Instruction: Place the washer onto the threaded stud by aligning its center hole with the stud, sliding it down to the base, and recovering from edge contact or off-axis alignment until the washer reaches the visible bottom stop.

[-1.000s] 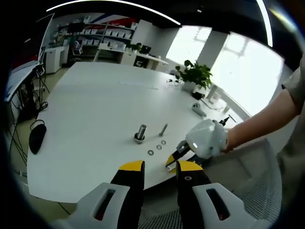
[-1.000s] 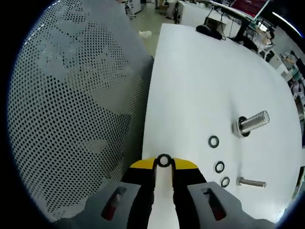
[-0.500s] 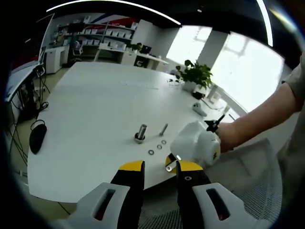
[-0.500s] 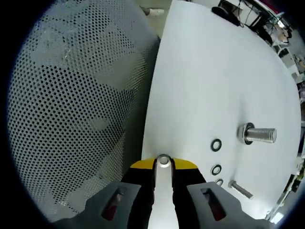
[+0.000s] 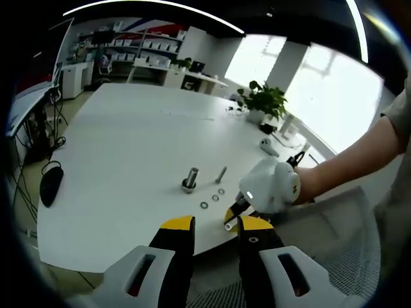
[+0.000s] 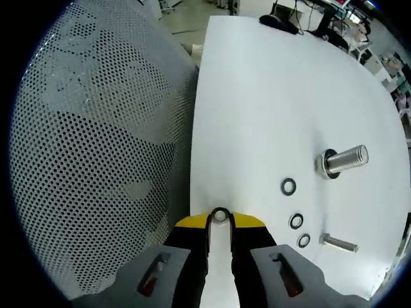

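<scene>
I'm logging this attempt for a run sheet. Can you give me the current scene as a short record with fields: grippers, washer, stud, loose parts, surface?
right gripper: shut on washer, pinched at the jaw tips near the table edge
left gripper: open, holding nothing, back from the table
threaded stud: standing on the table, no washer on it yet
loose washers: three on the table
small bolt: lying flat beside the washers
table: white
mesh chair back: beside the table edge

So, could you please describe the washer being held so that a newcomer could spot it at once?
Start at the white table, near its edge beside the perforated chair back. The right gripper has yellow-tipped jaws, and the held washer sits pinched between them. Three loose washers lie flat on the table.
</scene>
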